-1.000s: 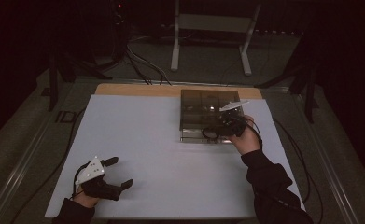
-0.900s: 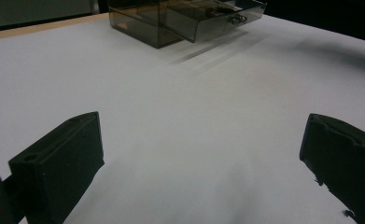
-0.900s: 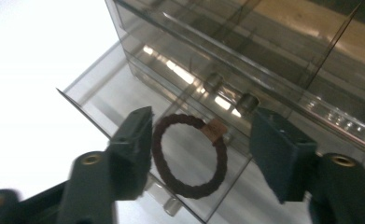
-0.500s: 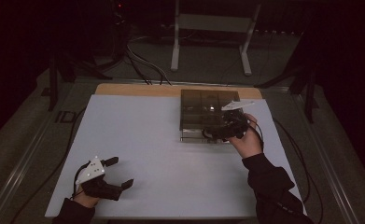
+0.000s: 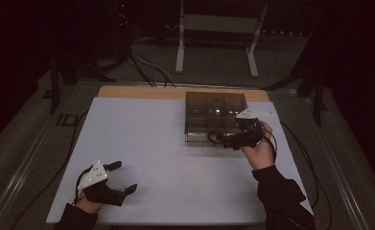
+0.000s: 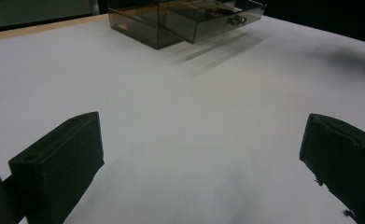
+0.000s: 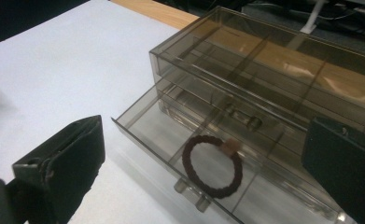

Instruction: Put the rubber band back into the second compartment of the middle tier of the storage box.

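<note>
— Dark room all round; what's lit?

— Only the surface (image 5: pixel 142 143), white-covered, with a strip of bare wood along its far edge. A smoked clear organiser (image 5: pixel 216 111) sits on it by that far edge, right of centre. Behind the organiser, on the floor, stand a pale frame (image 5: pixel 219 28) and some cables.

— What about the organiser itself?

— It has divided compartments on top and drawers beneath. One drawer (image 7: pixel 203 168) is pulled out toward the person. In the right gripper view a dark hair tie (image 7: pixel 212 166) with a small pale tag lies flat in the drawer's middle compartment, just behind the two knobs on the drawer front.

— Where is the right hand-held gripper (image 5: pixel 223 140)?

— At the organiser's near right corner, pointing left along the drawer front. Its jaws stand wide apart, gripping nothing; in its own view the open drawer and hair tie lie between them. I cannot tell whether a jaw touches the drawer.

— And the left hand-held gripper (image 5: pixel 124 176)?

— Well away from the organiser, near the surface's front left corner. Its jaws are spread too, with bare white between them, and the organiser shows far off at the top of its view.
</note>
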`<state>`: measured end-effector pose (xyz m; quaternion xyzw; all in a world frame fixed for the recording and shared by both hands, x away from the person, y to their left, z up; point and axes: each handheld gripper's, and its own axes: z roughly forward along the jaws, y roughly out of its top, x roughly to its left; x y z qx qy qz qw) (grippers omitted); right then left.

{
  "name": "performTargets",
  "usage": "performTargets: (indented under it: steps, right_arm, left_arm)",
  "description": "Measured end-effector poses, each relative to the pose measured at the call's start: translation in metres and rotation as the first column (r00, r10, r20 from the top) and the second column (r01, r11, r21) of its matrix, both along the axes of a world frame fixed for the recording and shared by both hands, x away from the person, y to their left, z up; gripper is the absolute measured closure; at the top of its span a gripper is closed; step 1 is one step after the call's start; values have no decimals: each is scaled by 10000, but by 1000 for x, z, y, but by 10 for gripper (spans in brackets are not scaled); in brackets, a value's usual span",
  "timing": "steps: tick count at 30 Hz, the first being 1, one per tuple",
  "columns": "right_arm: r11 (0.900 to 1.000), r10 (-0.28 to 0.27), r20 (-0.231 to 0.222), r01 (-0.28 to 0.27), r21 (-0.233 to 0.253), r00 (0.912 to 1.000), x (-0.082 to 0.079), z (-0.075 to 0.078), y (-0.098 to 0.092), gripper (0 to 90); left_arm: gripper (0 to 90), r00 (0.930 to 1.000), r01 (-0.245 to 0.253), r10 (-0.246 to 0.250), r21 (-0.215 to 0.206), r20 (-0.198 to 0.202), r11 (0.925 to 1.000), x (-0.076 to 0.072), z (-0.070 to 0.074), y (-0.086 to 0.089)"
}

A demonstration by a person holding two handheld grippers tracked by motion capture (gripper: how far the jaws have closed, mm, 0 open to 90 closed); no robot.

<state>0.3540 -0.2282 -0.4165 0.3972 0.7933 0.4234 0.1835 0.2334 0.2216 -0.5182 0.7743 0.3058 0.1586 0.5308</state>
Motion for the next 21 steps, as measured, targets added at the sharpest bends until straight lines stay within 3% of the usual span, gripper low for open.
performTargets:
  steps: [5,21]
  right_arm:
    - [9998,-175,321,174,19,9993,-10,-5,-4,0]
    - [9996,-239,386,234,137,9990,-36,-34,-20,0]
  left_arm:
    - [3,10000,17,-17,22,-8,10000,0,0,0]
    - [4,10000,41,-41,50,29,10000,-1,0,-1]
